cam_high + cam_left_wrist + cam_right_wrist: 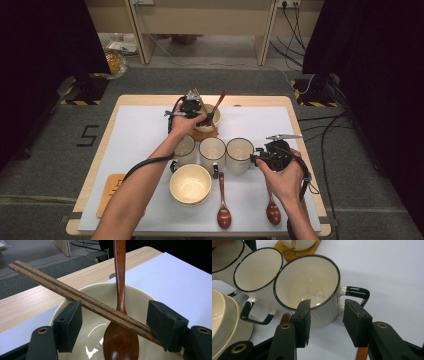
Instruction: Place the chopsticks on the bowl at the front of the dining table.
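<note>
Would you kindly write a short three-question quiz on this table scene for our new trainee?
1. True or false: the pair of brown wooden chopsticks rests across the rim of the cream ceramic bowl at the far side of the table.
2. How many white enamel mugs with black rims stand in a row?
3. Which gripper is nearest the rightmost mug: A) left gripper, B) right gripper?

Key: 1 true; 2 three; 3 B.
</note>
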Motion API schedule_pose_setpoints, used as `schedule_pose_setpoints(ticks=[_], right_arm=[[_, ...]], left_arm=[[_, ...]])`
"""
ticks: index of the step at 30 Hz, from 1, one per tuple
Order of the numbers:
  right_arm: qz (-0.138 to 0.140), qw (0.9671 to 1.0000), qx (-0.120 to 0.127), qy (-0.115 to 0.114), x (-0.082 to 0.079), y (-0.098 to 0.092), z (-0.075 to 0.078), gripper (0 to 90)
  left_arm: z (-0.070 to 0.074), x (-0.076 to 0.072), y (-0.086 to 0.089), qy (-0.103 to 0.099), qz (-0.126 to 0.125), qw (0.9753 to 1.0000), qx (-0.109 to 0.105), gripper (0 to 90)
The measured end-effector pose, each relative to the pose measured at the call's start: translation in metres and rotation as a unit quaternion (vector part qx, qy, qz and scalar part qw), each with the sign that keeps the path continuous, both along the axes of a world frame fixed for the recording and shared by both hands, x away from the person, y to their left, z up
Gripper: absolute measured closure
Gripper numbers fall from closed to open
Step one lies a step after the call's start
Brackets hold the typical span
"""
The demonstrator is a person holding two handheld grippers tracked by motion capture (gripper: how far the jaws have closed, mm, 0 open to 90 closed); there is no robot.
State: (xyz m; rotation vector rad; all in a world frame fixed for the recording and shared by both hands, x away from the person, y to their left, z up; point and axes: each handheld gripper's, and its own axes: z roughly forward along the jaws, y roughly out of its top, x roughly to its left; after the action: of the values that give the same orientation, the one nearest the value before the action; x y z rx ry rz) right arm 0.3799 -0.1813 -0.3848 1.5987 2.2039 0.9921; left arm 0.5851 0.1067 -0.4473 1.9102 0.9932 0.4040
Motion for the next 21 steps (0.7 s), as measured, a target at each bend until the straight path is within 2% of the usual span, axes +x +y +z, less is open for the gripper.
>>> schedule_pose_setpoints(ticks=[6,15,21], right_arm=[[0.000,1.0000,-0.001,-0.001,0.0004,-0.0011,-0.0002,57.0],[0.000,1.0000,0.000,-0.001,0.0009,-0.0012,-0.0011,57.0],[-0.001,1.0000,0.000,-0.001,0.0009,-0.0011,-0.0013,57.0]], left_arm=[[0.0004,0.0006,-0.0012,0.003,-0.004,1.0000,-0.001,32.6],[0.0001,0.0017,-0.0008,0.009,0.000,1.0000,-0.005,33.4],[0.0011,0.0023,0.0011,0.009,-0.004,1.0000,0.001,35.7]])
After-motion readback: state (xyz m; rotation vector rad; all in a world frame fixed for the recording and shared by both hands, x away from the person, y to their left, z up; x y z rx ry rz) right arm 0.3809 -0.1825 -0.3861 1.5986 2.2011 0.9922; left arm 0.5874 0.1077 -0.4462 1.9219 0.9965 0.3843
